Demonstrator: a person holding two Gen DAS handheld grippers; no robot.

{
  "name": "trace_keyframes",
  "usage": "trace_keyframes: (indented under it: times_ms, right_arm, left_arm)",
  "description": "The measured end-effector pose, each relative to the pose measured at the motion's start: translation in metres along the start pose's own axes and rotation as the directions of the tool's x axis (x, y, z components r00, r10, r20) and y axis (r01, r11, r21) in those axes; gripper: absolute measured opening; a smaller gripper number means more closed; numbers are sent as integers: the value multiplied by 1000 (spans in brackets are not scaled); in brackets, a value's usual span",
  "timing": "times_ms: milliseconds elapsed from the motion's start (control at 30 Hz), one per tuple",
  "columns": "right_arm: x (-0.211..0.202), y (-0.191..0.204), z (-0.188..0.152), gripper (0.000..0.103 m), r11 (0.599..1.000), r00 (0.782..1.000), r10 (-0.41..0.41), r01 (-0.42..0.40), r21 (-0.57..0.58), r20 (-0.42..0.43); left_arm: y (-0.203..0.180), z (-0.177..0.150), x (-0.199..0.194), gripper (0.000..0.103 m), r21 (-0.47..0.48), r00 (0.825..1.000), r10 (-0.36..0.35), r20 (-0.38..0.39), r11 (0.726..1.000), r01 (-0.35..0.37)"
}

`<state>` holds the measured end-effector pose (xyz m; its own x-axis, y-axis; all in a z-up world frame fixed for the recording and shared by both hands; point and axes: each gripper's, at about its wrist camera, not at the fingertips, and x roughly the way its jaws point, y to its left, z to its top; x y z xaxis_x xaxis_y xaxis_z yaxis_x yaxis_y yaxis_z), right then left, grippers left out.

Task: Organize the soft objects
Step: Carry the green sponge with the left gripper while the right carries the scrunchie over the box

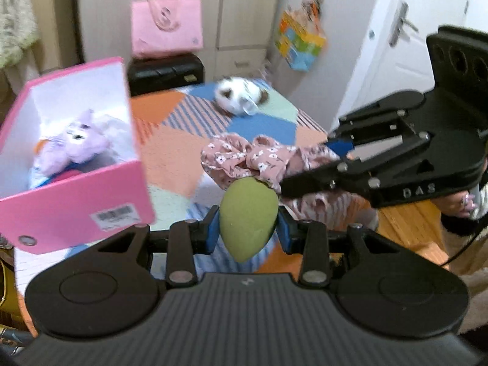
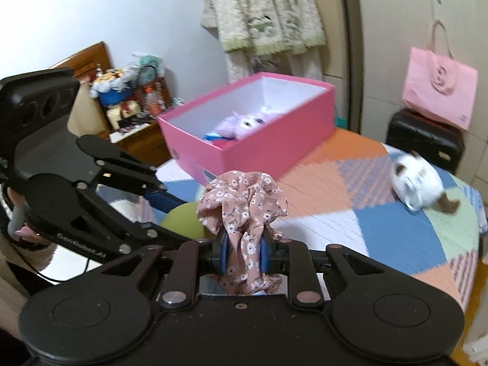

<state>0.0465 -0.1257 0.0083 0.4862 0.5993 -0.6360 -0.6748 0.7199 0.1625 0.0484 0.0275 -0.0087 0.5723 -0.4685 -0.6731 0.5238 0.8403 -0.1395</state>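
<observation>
A: Where is the green egg-shaped sponge [image 1: 248,218] relative to the left claw [image 1: 248,228]?

B: Right between its blue pads, which pinch it at both sides; its narrow end points back toward the camera. The sponge is held above the patchwork-covered bed [image 1: 170,152], just in front of the crumpled pink floral cloth [image 1: 244,158].

A: And the right claw [image 2: 244,254]?

B: Pressed onto that floral cloth [image 2: 242,210]. The fabric bunches above the pads and hangs below them. Seen from the left wrist, the right claw [image 1: 305,183] reaches in from the right, next to the sponge.

A: Containers?

B: One open pink cardboard box [image 2: 274,146] with a white inside, on the bed. In it lies a lilac plush toy [image 2: 244,123] on something blue and red that I cannot make out.

A: Counts?

B: One sponge, one floral cloth, one box, one lilac plush inside, and one white-and-brown plush toy [image 2: 419,184] lying loose on the bed, well apart from the box. A pink tote bag [image 2: 439,90] sits on a black case [image 2: 425,141] beyond the bed.
</observation>
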Motion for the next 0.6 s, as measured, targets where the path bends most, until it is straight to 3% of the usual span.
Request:
trace_keyframes:
  times_ms: [300, 600]
  right_arm:
    - [18, 23, 34, 26, 998, 997, 52, -50, -40, 63]
    - [56, 11, 88, 26, 999, 992, 31, -32, 4, 126]
  left_arm:
    - [40, 6, -29, 37, -92, 990, 71, 121, 994, -60]
    - [75, 42, -36, 37, -72, 959, 139, 247, 990, -125]
